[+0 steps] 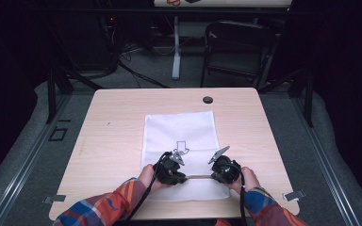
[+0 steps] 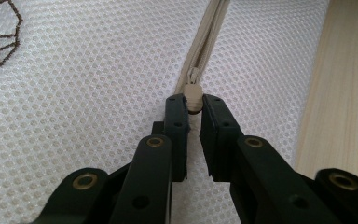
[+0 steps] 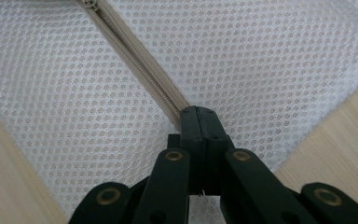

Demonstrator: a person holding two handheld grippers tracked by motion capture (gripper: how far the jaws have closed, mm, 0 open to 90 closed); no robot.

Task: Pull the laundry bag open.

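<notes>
Left gripper point(image 2: 194, 105): your jaws stood a narrow gap apart, with the beige zipper pull point(image 2: 193, 95) sitting between the tips; whether the pads were actually pinching it could not be told. The slider sat just beyond the tips on the beige zipper point(image 2: 209, 32), which ran away across the white mesh bag point(image 2: 88, 93).

Right gripper point(image 3: 198, 116): your jaws were pressed together on the end of the zipper point(image 3: 140, 70), near the bag's edge, with the mesh point(image 3: 261, 60) spreading out on both sides and bare wood past it.

From the high view, you held both grippers point(image 1: 172, 170) point(image 1: 225, 170) over the near end of the bag point(image 1: 179, 127), the zipper stretched between them. The bag lay flat on the wooden table point(image 1: 108, 117), an arrow outline point(image 1: 181, 147) printed on it.
</notes>
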